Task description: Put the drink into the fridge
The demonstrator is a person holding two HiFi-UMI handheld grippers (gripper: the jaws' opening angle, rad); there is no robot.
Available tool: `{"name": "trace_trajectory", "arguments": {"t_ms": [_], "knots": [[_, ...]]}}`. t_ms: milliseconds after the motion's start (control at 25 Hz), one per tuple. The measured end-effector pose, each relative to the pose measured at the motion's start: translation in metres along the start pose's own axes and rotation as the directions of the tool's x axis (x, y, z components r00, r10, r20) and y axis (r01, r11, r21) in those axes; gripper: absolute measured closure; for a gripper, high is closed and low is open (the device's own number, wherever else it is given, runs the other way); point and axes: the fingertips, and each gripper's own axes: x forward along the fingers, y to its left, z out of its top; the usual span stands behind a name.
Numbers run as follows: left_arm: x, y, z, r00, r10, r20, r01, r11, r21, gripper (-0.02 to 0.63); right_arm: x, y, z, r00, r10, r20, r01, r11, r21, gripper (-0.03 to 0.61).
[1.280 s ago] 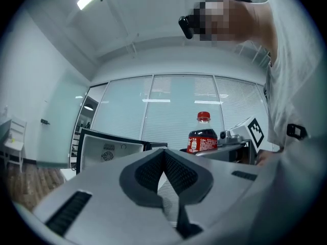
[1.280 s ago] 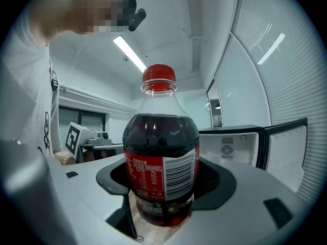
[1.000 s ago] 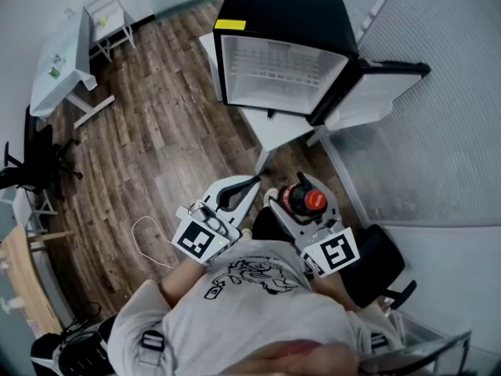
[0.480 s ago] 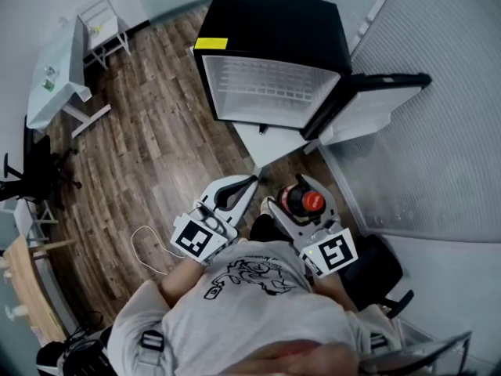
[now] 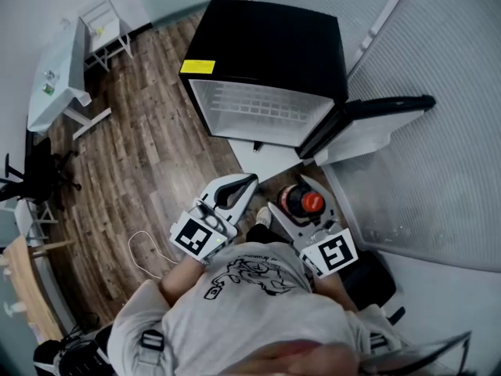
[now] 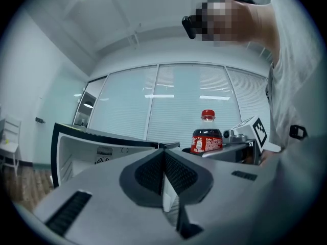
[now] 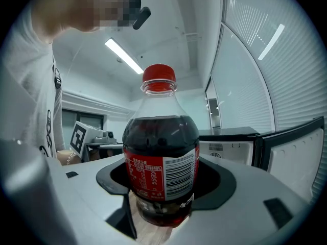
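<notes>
Cola bottle (image 7: 161, 167) stands upright, pinched between the jaws of the right gripper (image 5: 304, 204); left gripper (image 6: 164, 180) is pressed together, empty. Its barcode (image 7: 180, 177) shows only in the right gripper view.

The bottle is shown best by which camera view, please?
The right gripper view: the bottle fills the frame, upright, with its red cap, dark drink and label all clear. The head view shows it from above, mostly cap and shoulders. The left gripper view shows it small and far off, its lower part hidden.
</notes>
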Motion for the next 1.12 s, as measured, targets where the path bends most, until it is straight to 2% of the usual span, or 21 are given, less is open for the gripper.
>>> {"name": "trace_trajectory", "arguments": {"t_ms": [320, 480, 800, 1120], "knots": [[0.037, 0.02, 0.001, 1.0, 0.029, -0.003, -0.029, 1.0, -0.001, 0.612, 0.015, -0.039, 0.005, 0.999, 0.035, 0.003, -0.035, 0.999, -0.002, 0.256], [0.058, 0.026, 0.006, 0.999, 0.034, 0.027, -0.034, 0.999, 0.018, 0.612, 0.02, -0.057, 0.006, 0.999, 0.049, 0.006, -0.049, 0.999, 0.001, 0.256], [0.09, 0.042, -0.007, 0.999, 0.048, -0.012, -0.048, 0.999, 0.004, 0.612, 0.026, -0.087, 0.005, 0.998, 0.068, -0.005, -0.068, 0.998, -0.004, 0.256], [0.101, 0.046, -0.007, 1.0, 0.028, -0.009, -0.028, 1.0, 0.002, 0.612, 0.032, -0.096, 0.001, 0.997, 0.079, -0.012, -0.079, 0.997, -0.002, 0.256]]}}
